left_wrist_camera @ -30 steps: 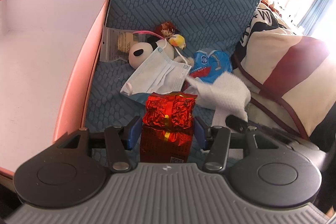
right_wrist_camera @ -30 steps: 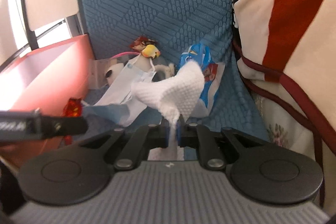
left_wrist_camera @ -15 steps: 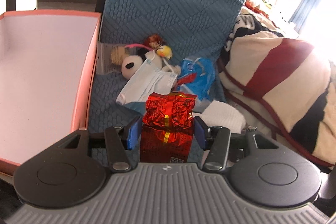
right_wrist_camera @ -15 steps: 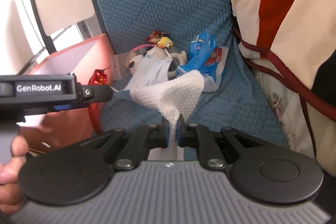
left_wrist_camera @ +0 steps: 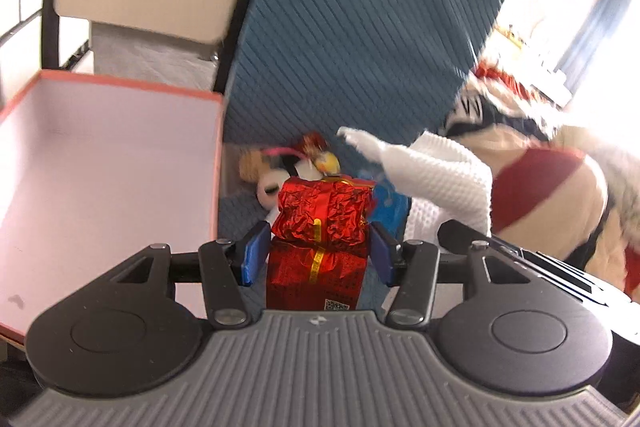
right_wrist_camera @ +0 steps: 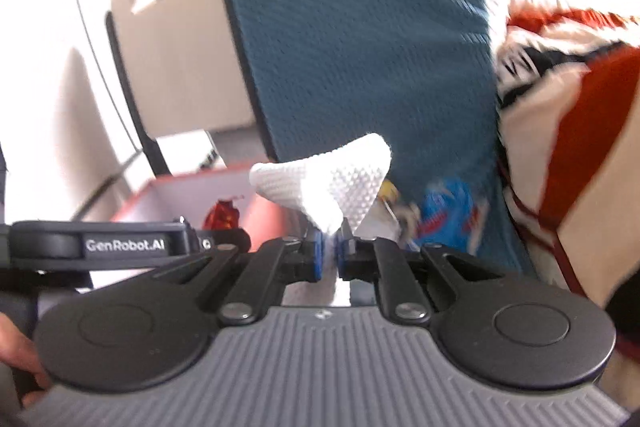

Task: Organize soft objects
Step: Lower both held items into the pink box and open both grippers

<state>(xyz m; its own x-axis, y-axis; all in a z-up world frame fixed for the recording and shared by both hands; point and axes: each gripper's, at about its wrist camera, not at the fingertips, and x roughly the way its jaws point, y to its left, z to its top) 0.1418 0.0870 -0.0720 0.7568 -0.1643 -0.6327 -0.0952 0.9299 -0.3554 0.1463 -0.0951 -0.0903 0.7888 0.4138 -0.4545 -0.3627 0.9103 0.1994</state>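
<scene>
Red foil packet sits clamped between the half-spread left gripper beside a pink box, while the nearly closed right gripper pinches a white cloth above toys on a blue seat.

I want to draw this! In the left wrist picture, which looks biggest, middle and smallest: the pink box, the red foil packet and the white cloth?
1. pink box: biggest.
2. red foil packet and white cloth: look about alike, and the packet sits nearer the camera, so I won't rank them.
</scene>
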